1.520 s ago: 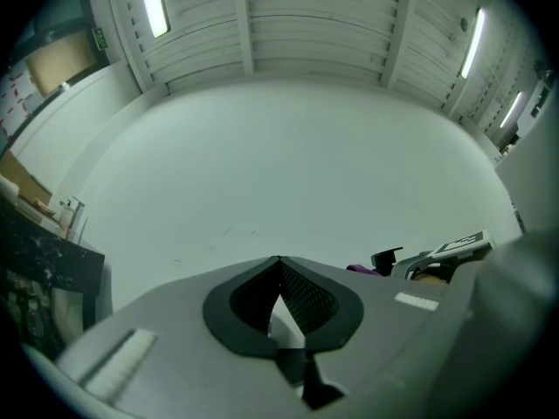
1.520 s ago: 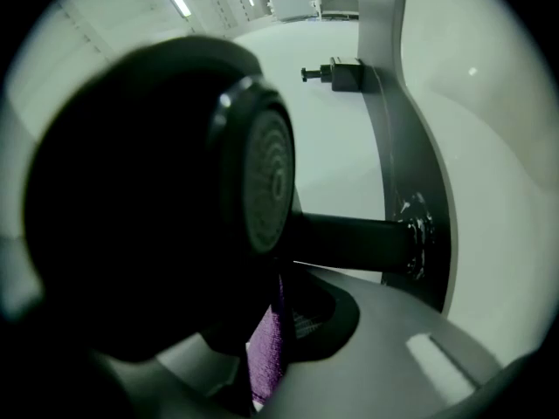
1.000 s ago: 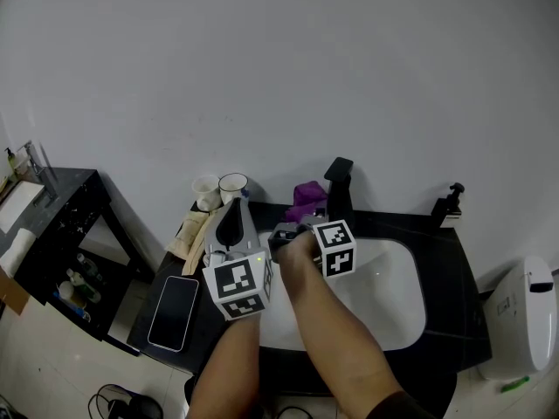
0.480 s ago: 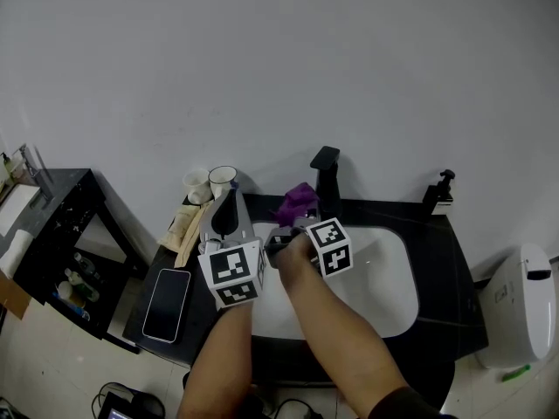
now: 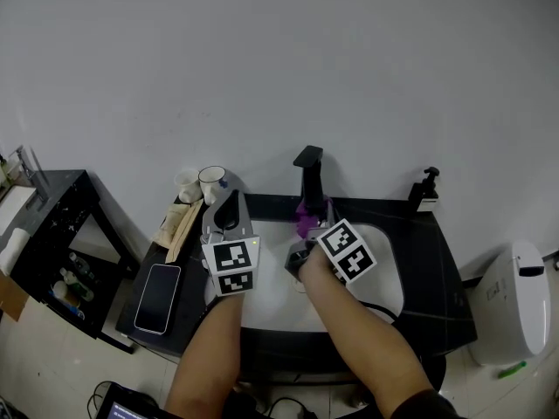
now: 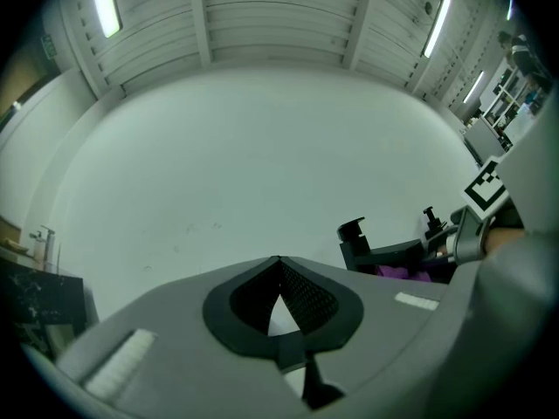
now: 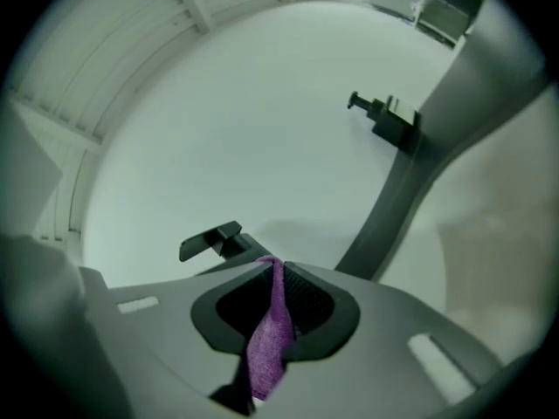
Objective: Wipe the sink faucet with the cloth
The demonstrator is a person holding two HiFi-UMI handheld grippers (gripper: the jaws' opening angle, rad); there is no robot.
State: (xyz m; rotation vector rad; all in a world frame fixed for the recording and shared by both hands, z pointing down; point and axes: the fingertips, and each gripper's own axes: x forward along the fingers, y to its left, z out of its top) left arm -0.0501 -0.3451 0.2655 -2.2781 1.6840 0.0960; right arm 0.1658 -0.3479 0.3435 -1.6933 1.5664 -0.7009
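**A:** Right gripper (image 7: 278, 273) state?

**B:** I had it clamped on the purple cloth (image 7: 269, 339), with a strip pinched between the jaws. It was over the sink (image 5: 389, 291), just in front of the faucet (image 5: 309, 177).

**A:** Cloth touching the faucet?

**B:** It was bunched at the faucet's base. I couldn't confirm contact.

**A:** Left?

**B:** My left gripper (image 6: 279, 264) was closed on nothing, left of the faucet.

**A:** Further out?

**B:** The phone (image 5: 154, 298) and cups (image 5: 212, 180) were well left of the faucet. The soap dispenser (image 5: 425, 190) was to its right, by the wall.
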